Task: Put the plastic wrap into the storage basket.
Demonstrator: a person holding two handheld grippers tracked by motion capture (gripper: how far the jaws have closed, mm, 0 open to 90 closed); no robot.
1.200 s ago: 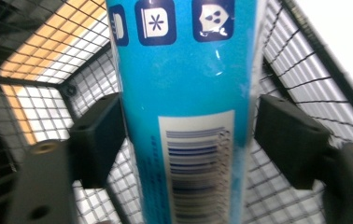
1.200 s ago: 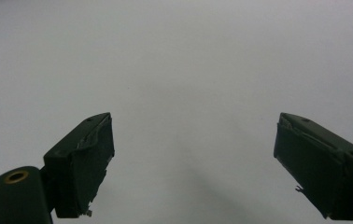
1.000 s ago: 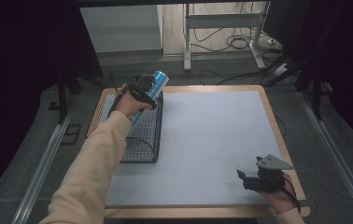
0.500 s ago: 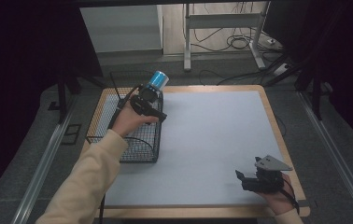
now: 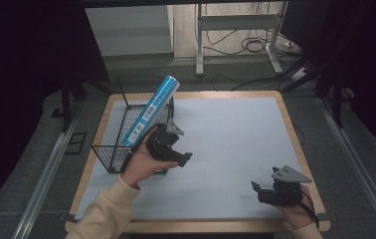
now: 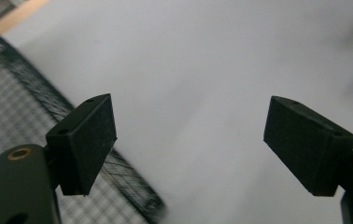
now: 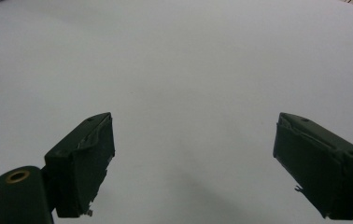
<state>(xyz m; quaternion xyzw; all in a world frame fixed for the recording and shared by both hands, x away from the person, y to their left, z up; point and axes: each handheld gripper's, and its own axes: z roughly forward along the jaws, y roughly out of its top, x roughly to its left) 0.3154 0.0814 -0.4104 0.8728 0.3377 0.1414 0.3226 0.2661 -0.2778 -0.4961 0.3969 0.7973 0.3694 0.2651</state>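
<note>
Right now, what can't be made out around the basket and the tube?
- Tube print: too small in the high view.
- Tube's lower end: hidden behind the basket mesh and the left gripper.
- Basket in the left gripper view: blurred, cut off by the left edge.
- Right hand: cut off at the bottom edge.

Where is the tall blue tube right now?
In the high view, the tall blue cylindrical tube leans tilted inside the black wire basket at the table's left side, just beyond the left hand-held gripper.
</note>
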